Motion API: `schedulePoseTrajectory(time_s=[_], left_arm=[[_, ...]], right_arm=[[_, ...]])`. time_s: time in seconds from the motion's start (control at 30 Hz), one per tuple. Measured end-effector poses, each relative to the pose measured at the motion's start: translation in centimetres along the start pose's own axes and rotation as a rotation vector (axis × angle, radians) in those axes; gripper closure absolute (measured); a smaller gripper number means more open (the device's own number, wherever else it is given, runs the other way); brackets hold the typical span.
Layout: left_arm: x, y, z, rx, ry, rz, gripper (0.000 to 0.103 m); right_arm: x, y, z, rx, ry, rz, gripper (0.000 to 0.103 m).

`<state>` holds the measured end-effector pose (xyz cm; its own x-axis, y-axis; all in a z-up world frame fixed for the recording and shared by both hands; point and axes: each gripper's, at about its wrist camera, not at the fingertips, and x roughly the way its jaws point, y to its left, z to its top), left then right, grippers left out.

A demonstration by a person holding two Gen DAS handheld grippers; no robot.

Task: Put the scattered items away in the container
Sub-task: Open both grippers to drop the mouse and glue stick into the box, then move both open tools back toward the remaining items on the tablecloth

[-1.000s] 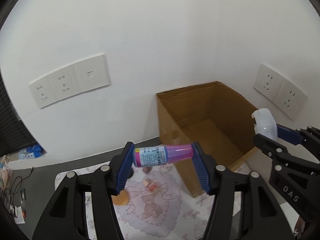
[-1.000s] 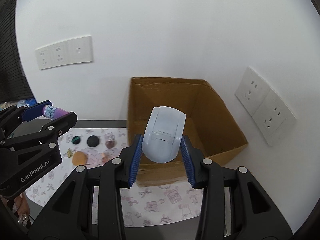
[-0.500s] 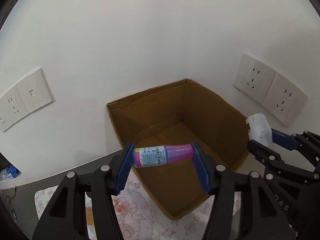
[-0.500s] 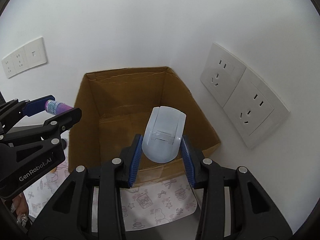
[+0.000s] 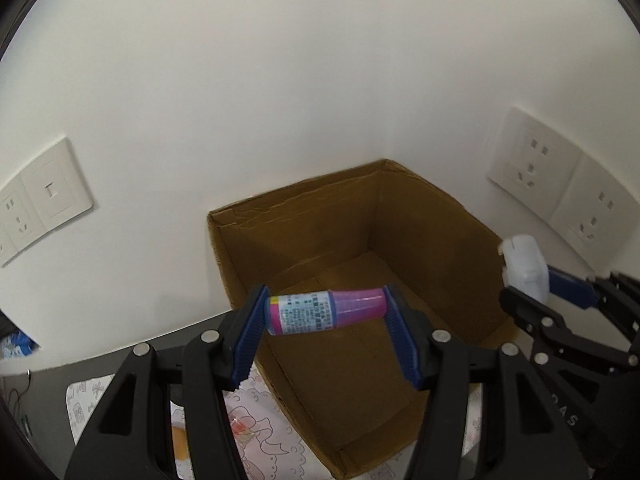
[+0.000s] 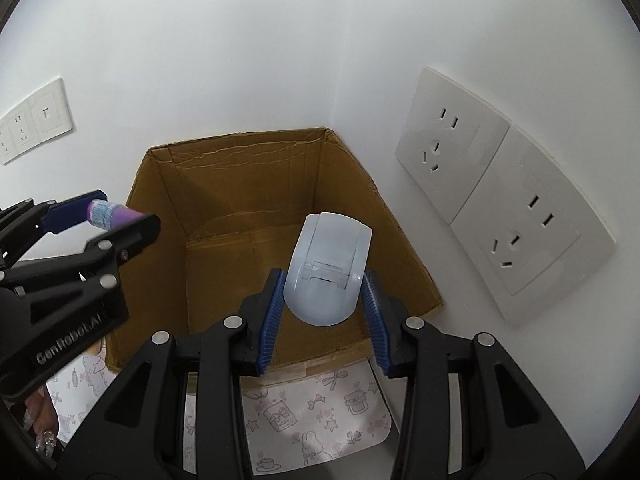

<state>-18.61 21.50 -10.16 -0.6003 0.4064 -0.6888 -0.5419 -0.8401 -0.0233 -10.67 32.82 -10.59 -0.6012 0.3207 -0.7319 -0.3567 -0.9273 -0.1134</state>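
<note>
Bottle (image 5: 326, 311): pink, lying sideways, cap end pointing right, above the open cardboard box (image 5: 420, 216)
Left gripper (image 5: 326, 334): pinching the bottle by both ends
Right gripper (image 6: 323, 304): pinching a white plastic case (image 6: 326, 268), standing up, over the box

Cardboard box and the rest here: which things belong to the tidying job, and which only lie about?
Job:
- cardboard box
- pink bottle in left gripper
- pale blue plastic case in right gripper

Just there:
- wall sockets
- patterned mat
</note>
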Motion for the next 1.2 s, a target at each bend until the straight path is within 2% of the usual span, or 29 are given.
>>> schedulePoseTrajectory(time_s=[0.03,0.1,0.13,0.17,0.2,0.23,0.43,0.63,0.73,0.8,0.97,1.2], left_arm=[[0.3,0.2,0.1,-0.004,0.011,0.011,0.045],[1.1,0.4,0.2,0.001,0.052,0.021,0.043],[1.5,0.5,0.1,0.001,0.074,0.029,0.037],[2.0,0.6,0.0,-0.001,0.105,0.042,0.033],[2.3,0.7,0.0,-0.003,0.125,0.053,0.025],[2.5,0.8,-0.1,-0.006,0.134,0.062,0.019],[2.2,0.8,-0.1,0.004,0.115,0.142,0.011],[2.3,0.9,0.1,0.003,0.116,0.144,0.011],[2.3,0.8,0.1,0.006,0.114,0.149,0.011],[2.1,0.9,0.1,-0.002,0.105,0.143,0.010],[2.1,1.1,-0.1,-0.008,0.102,0.147,0.001],[1.3,1.6,-0.2,-0.014,0.091,0.155,0.001]], right_arm=[[0.2,-0.1,0.0,0.009,0.001,0.005,0.061],[0.4,-0.3,0.0,0.030,-0.002,0.011,0.037],[0.3,-0.4,0.0,0.041,-0.013,0.012,0.015],[0.1,-0.5,0.0,0.046,-0.023,0.010,0.004],[0.0,-0.5,0.1,0.049,-0.034,0.004,0.002],[0.0,-0.4,0.1,0.049,-0.041,-0.003,0.000],[0.7,0.7,0.7,0.065,-0.010,0.002,0.000],[0.4,0.9,0.5,0.090,-0.015,-0.040,0.000],[0.6,0.6,0.8,0.044,0.004,0.009,0.000],[0.6,0.3,1.0,0.040,0.007,0.015,0.000],[1.2,-0.1,1.5,0.043,0.006,0.024,0.000],[0.8,-0.5,1.7,0.037,-0.001,0.032,0.000]])
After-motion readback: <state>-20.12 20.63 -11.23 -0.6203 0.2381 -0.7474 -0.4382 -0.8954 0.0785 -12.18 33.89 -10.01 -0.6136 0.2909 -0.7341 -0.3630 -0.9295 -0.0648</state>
